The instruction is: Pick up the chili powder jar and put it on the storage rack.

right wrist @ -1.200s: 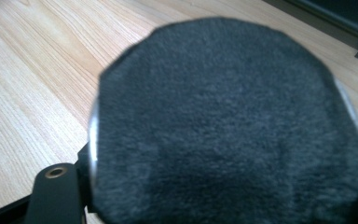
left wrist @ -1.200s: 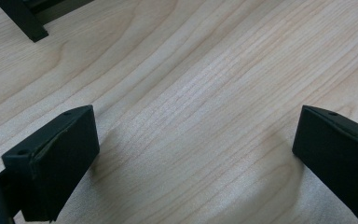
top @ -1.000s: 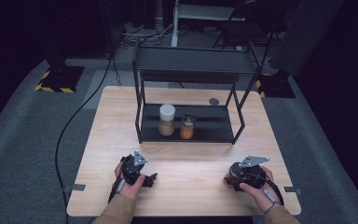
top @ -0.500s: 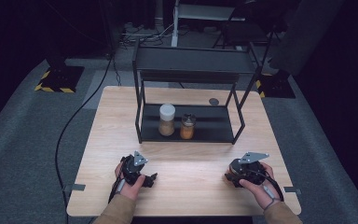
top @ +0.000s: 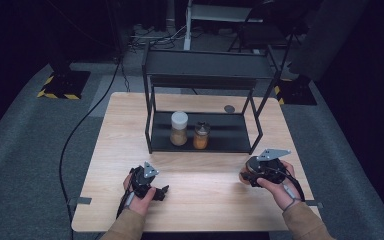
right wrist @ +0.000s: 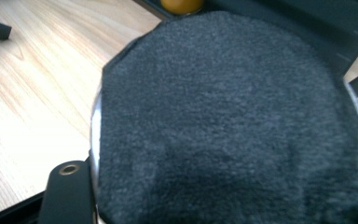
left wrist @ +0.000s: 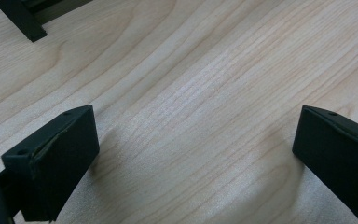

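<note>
My right gripper (top: 247,176) hovers over the table's front right, shut on a round thing (right wrist: 223,107) with a dark grey felt face and a shiny rim. That round thing lies close before the camera in the right gripper view, between the jaws of the right gripper (right wrist: 219,205). At the front left, my left gripper (top: 157,192) rests on the wood. In the left gripper view the left gripper (left wrist: 196,154) stands open with bare wood between its jaws.
A black metal rack (top: 205,147) stands at the table's middle back. Its lower shelf holds a white-lidded jar (top: 179,128) and a smaller jar of orange contents (top: 201,136). A small dark disc (top: 229,108) lies behind the rack. The wooden table (top: 200,200) has dark floor all around.
My right gripper has lifted a little and moved towards the rack, with the round thing still in its jaws. The left gripper has stayed put.
</note>
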